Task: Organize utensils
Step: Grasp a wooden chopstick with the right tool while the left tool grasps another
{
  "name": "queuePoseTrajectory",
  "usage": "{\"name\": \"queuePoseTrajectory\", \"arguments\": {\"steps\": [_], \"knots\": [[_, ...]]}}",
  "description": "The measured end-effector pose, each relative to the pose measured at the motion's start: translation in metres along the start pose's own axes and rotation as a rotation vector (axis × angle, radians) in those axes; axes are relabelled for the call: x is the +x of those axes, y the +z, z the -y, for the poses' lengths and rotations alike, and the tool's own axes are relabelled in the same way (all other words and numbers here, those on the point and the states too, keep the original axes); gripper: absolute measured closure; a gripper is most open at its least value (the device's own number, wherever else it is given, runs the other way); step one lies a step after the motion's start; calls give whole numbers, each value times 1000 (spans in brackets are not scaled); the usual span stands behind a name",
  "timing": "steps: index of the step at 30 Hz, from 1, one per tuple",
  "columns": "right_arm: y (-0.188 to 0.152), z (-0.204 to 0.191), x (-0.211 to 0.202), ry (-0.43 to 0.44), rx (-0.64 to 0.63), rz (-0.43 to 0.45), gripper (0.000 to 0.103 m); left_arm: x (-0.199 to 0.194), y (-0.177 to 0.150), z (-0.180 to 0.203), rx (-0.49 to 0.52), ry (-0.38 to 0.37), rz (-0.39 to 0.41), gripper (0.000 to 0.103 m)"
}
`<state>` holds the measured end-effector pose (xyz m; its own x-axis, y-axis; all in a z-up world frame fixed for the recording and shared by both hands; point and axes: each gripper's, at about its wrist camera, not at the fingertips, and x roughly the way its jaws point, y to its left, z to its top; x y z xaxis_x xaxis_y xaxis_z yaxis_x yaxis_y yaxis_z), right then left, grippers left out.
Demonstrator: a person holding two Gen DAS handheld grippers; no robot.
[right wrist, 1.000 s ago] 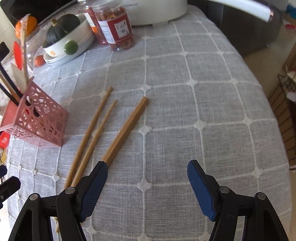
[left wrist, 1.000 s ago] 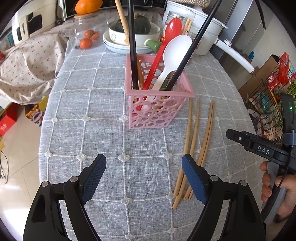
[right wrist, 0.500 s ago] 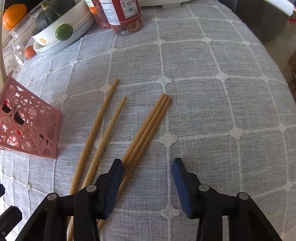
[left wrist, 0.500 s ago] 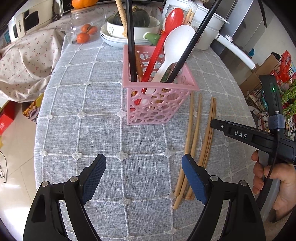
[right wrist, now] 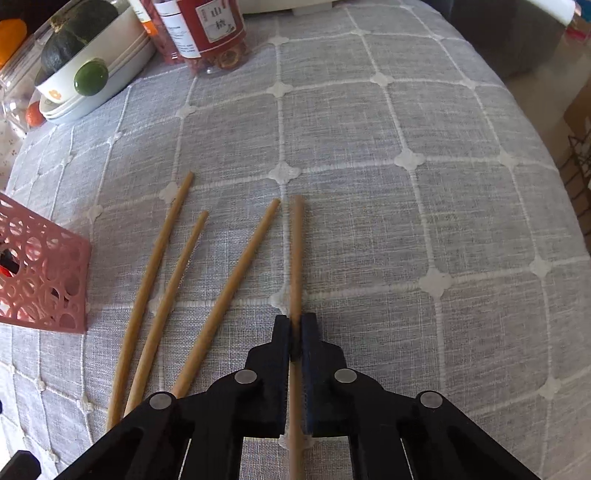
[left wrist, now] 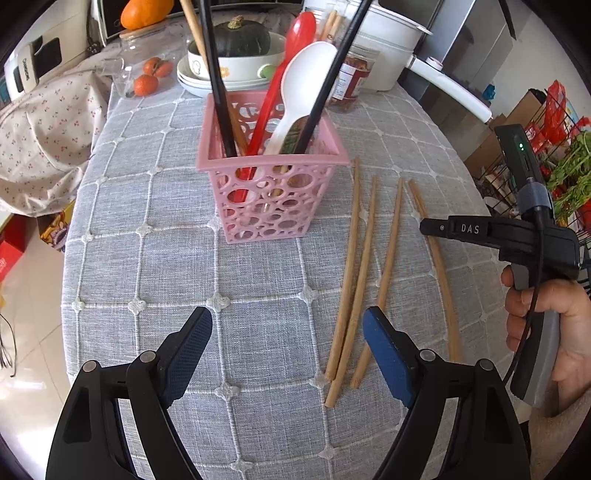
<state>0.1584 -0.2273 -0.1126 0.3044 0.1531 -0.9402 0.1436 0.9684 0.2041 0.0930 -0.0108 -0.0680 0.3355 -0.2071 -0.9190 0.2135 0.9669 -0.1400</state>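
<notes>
A pink perforated basket stands on the grey checked tablecloth and holds a red spoon, a white spoon and black chopsticks. Several wooden chopsticks lie to its right. My right gripper is shut on the rightmost wooden chopstick, which points away along the fingers. Three other wooden chopsticks lie to its left, beside the basket corner. My left gripper is open and empty, low over the cloth in front of the basket. The right gripper also shows in the left wrist view.
At the table's far end stand a bowl with a dark green squash on plates, a red-labelled jar, a glass jar with tangerines and a white cooker. The table edge drops off at left and right.
My right gripper moved down onto the pair of chopsticks and shut on the rightmost one, which swung away from its neighbour. My left gripper drew closer to the basket and stayed open.
</notes>
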Motion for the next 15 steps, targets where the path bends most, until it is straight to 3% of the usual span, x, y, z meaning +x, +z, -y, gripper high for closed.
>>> {"name": "queuePoseTrajectory", "arguments": {"steps": [7,9,12,14,15], "knots": [[-14,53,-33,39,47,28,101,0,-13,40,117,-29,-15,18],[-20,70,-43,52,59,37,101,1,-17,55,153,-43,-18,23],[-25,87,-50,77,86,39,100,7,-17,77,211,-37,-31,40],[-28,88,-55,87,95,48,100,14,-11,93,248,-31,-45,57],[-28,91,-58,95,99,50,100,18,-7,99,260,-31,-52,60]]}}
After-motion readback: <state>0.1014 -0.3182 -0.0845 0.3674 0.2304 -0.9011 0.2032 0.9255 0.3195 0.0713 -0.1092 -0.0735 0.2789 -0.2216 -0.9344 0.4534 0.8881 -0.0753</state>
